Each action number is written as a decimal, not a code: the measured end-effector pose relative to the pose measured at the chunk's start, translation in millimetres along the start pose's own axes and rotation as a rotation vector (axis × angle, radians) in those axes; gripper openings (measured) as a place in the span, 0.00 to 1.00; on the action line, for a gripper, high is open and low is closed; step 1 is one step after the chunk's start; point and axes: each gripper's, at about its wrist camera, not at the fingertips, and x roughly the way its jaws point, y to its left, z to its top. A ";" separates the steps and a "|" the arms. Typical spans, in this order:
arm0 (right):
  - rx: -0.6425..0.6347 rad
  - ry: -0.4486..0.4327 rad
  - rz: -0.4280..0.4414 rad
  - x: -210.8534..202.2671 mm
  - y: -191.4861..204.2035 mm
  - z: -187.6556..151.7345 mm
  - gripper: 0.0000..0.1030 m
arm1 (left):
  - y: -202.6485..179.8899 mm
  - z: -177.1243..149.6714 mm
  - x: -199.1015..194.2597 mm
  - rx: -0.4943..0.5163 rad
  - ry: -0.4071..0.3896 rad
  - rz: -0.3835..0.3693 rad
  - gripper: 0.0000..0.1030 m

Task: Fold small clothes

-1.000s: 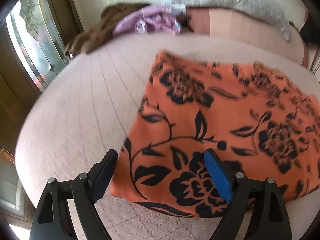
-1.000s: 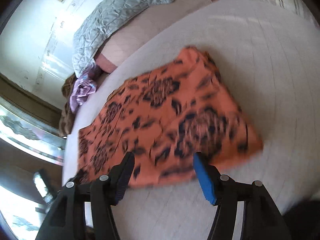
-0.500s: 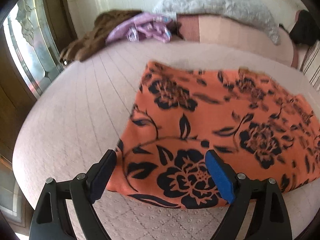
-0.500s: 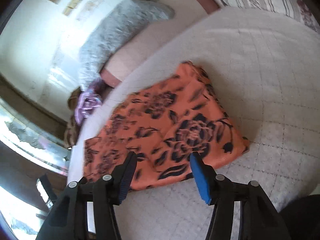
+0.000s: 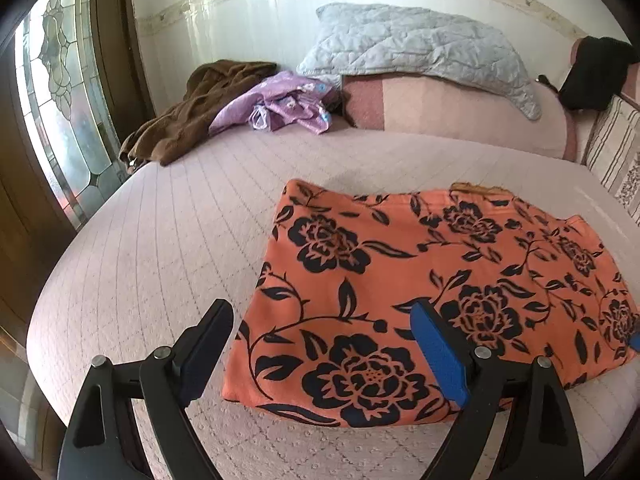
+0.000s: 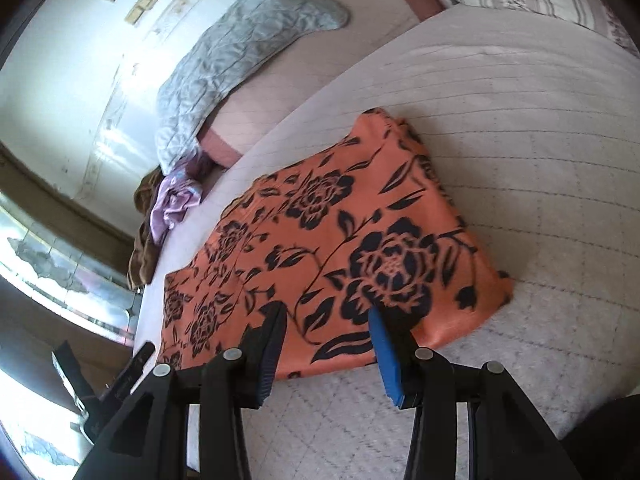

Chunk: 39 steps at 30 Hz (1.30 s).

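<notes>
garment: orange floral cloth (image 5: pixel 420 280) lies flat on the pale quilted bed (image 5: pixel 160 248), already doubled into a rough rectangle (layered edges show at far side).
left gripper (image 5: pixel 320 348): released, jaws wide, empty, hovering over the near-left corner of the cloth.
right gripper (image 6: pixel 326 340): released too, empty, above the near edge twd the right end.
step: prob btwn folds, no grasp on the fabric yet.
next move: calls for lowering both grippers, pinching all layers at the near edge/corners, then carrying them over evenly w/o dragging the bottom layer.
bkgd: brown garment (image 5: pixel 192 116) and purple garment (image 5: pixel 280 104) piled near the grey pillow (image 5: pixel 412 44), well apart.
</notes>
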 end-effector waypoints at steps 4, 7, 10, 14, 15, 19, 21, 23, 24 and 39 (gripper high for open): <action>-0.001 0.016 0.018 3.6 3.0 -6.1 0.52 | 0.3 3.3 -1.2 -0.002 -0.013 -0.005 0.88; 0.005 0.034 0.015 8.1 2.7 -8.7 0.52 | 1.4 3.9 -1.8 -0.005 -0.018 -0.009 0.88; 0.003 0.040 0.012 11.3 4.2 -11.1 0.52 | 1.9 3.9 -1.0 -0.005 -0.016 -0.009 0.88; -0.002 0.041 0.012 11.7 5.2 -12.5 0.52 | 1.5 3.0 1.0 0.000 -0.012 -0.005 0.88; 0.001 0.042 0.012 11.8 4.8 -12.7 0.52 | 0.8 2.8 1.1 0.000 -0.012 -0.005 0.88; 0.019 0.053 0.019 13.1 2.1 -14.3 0.52 | 0.7 -0.3 10.8 0.008 0.034 0.000 0.88; 0.040 0.070 0.026 14.0 -1.0 -15.9 0.53 | 2.8 -3.9 21.7 0.001 0.090 0.018 0.88; 0.057 0.084 0.031 14.3 -4.1 -17.6 0.54 | 5.8 -7.3 32.3 -0.002 0.143 0.045 0.88; 0.063 0.089 0.031 14.3 -5.5 -18.3 0.55 | 8.3 -10.0 40.3 -0.004 0.181 0.069 0.88; 0.216 0.125 0.052 12.2 -32.7 -26.7 0.62 | 14.4 -13.2 51.3 -0.013 0.210 0.095 0.88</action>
